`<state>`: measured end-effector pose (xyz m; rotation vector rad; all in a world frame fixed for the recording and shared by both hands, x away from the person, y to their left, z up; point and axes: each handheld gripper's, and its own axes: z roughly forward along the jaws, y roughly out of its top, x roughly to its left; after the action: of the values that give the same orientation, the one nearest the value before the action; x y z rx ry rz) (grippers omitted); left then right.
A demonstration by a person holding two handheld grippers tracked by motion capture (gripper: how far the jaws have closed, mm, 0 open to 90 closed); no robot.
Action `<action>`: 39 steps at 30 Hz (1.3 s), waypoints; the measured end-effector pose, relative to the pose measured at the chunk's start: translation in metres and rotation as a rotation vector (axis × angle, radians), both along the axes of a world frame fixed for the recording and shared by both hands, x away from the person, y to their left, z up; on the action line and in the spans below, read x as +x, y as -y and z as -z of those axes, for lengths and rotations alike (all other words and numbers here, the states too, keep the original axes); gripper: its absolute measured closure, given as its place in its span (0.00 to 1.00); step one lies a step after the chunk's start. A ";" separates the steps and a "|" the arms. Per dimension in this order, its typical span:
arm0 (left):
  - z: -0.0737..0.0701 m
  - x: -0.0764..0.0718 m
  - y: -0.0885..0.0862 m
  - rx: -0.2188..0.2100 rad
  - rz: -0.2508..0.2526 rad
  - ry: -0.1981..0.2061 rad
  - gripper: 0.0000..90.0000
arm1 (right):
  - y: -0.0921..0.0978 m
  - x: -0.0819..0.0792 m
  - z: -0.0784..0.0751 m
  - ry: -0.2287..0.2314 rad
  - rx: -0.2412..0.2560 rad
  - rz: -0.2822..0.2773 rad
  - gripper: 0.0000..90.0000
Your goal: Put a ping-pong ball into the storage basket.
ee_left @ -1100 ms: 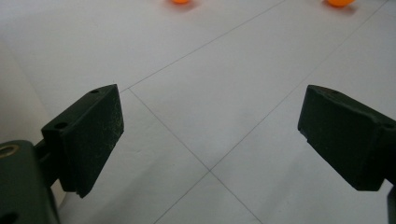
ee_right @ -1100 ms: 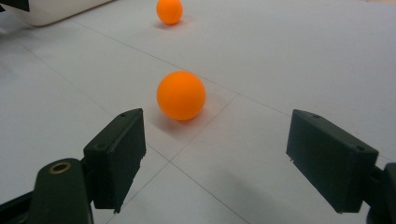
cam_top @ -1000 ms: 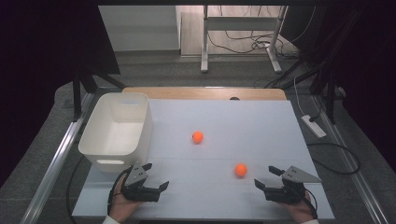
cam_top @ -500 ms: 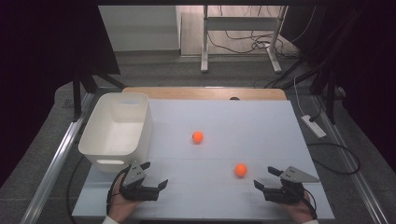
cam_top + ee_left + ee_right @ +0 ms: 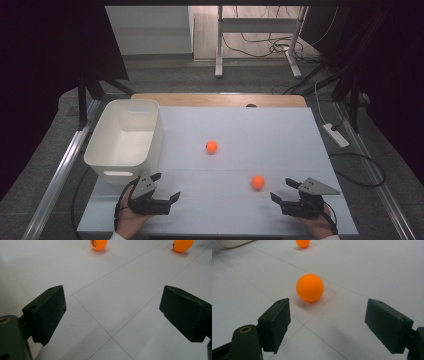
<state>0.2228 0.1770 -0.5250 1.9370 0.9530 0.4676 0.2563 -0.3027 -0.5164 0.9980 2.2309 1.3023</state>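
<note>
At about nine o'clock on my white table [image 5: 300, 135] sits the white bin [image 5: 125, 140], its open top facing up, close to the left edge. Just below it, near seven o'clock, my left tongs [image 5: 166, 187] rest low at the front edge with their jaws spread wide and nothing between them; in the left gripper view only bare table shows in the gap, and both orange balls lie far up at twelve and one o'clock. Toward the middle of the table lies the far orange ball [image 5: 212, 146], well apart from either hand. The near orange ball [image 5: 257, 182] lies at about five o'clock from it, just beside my right tongs [image 5: 283, 191]. These sit near five o'clock on the table, jaws also wide, gripping nothing. In the right gripper view the near ball [image 5: 309, 287] rests on the table just ahead of the gap, touching neither jaw.
</note>
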 end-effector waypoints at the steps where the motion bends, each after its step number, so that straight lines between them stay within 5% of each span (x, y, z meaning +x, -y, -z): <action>1: -0.001 -0.001 0.000 -0.005 -0.003 -0.002 0.09 | -0.001 0.001 0.000 0.000 -0.002 -0.001 0.23; 39: -0.029 0.023 0.035 0.004 0.060 -0.040 0.09 | 0.002 0.008 0.000 -0.012 -0.001 0.009 0.23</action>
<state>0.2456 0.1421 -0.4960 1.9795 0.9169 0.3975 0.2642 -0.3049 -0.5169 1.0171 2.2332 1.2938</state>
